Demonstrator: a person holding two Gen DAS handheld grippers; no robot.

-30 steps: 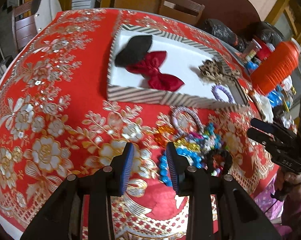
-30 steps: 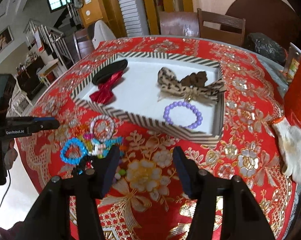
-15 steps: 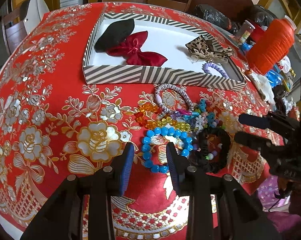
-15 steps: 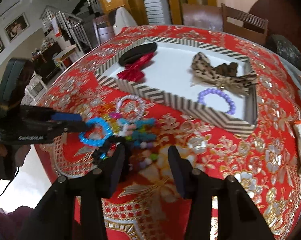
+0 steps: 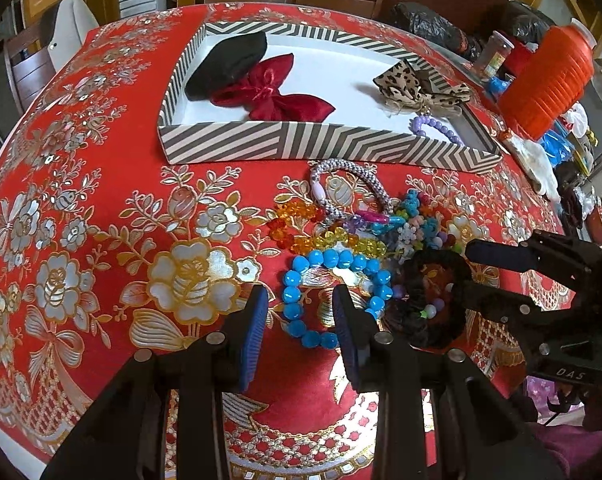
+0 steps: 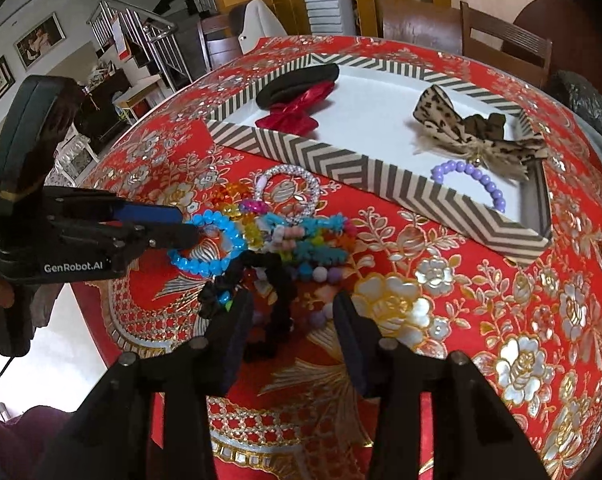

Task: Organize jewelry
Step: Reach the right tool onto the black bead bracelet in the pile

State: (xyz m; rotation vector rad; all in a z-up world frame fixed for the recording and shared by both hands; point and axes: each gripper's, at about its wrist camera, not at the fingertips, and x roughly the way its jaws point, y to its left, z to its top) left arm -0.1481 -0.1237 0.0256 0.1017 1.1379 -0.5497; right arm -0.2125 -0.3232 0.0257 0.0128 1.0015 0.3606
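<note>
A pile of bracelets lies on the red tablecloth in front of a striped tray (image 5: 325,144) (image 6: 333,152). My left gripper (image 5: 301,320) (image 6: 181,226) is open around the near side of the blue bead bracelet (image 5: 333,260) (image 6: 217,240). My right gripper (image 6: 293,320) (image 5: 469,272) is open around the black scrunchie (image 6: 273,304) (image 5: 433,304). A silver-white bracelet (image 5: 349,184) (image 6: 289,188), orange and yellow beads (image 5: 301,232) and teal beads (image 6: 317,228) lie in the pile. The tray holds a black hair piece (image 5: 229,64), red bow (image 5: 277,92), leopard bow (image 5: 417,88) and purple bracelet (image 6: 473,180).
An orange jug (image 5: 545,76), jars and a white glove (image 5: 537,164) crowd the table's right side beyond the tray. Wooden chairs (image 6: 501,44) stand behind the table. The table's front edge is just under both grippers.
Both grippers moved in toward the pile. The left now straddles the blue bracelet, the right the black scrunchie. Both jaws stay open.
</note>
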